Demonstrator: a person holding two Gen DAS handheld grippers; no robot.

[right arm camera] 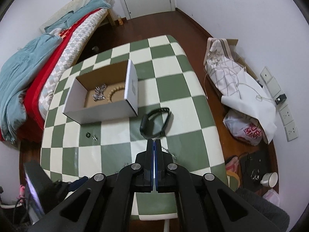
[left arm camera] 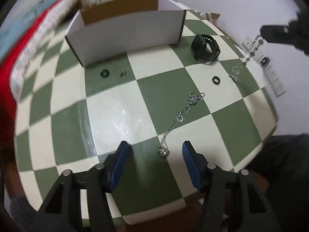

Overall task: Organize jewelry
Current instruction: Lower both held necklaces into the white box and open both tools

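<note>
Left gripper (left arm camera: 154, 150) hangs spread over the silver necklace (left arm camera: 181, 116) near the tabletop's front edge.
Light, limp, slippery chain: best pinched at the pendant (left arm camera: 163, 151). Right gripper (right arm camera: 154, 145) is clamped on a beaded chain (left arm camera: 251, 52), lifted above the right edge.

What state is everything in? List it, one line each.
left hand-held gripper: open, holding nothing
right hand-held gripper: shut on dangling chain
dangling chain: hanging from that gripper
box: open, jewelry inside
pendant necklace: lying loose on table
black watch: on table, strap looped
</note>
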